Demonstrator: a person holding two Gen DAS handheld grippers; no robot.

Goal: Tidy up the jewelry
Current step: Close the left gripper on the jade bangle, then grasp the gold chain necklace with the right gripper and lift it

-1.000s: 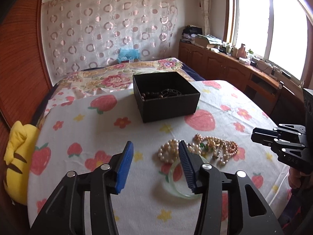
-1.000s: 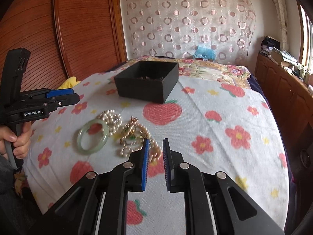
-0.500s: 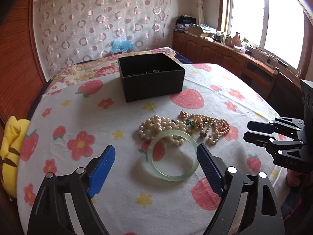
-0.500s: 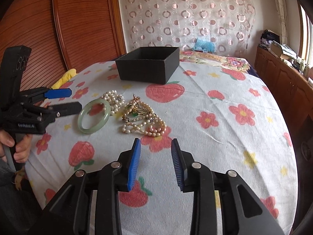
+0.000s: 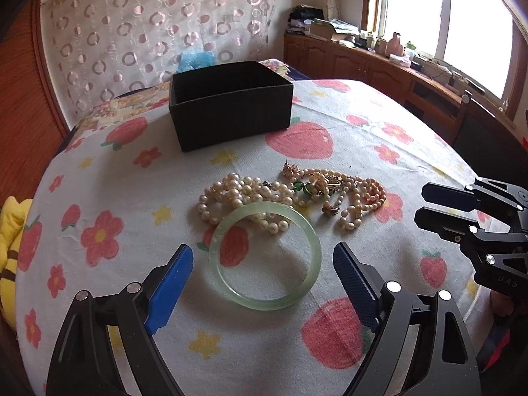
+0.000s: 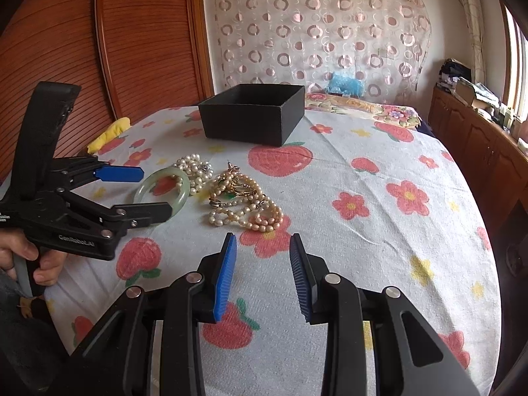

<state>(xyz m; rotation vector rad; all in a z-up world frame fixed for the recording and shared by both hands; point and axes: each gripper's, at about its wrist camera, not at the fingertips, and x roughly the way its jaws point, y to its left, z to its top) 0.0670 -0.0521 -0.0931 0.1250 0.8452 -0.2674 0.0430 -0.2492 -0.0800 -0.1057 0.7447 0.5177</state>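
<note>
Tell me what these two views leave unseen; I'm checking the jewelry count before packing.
- Black box contents: both views, its walls hide the inside.
- Pearl strands count: both views, tangled together with gold pieces.
- Green bangle near rim: right wrist view, left gripper finger covers it.

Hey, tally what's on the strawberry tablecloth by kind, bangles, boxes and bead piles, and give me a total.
Green bangle: 1
Black box: 1
Tangled pile of pearl strands and gold pieces: 1 (separate strands cannot be counted)
Total: 3
</note>
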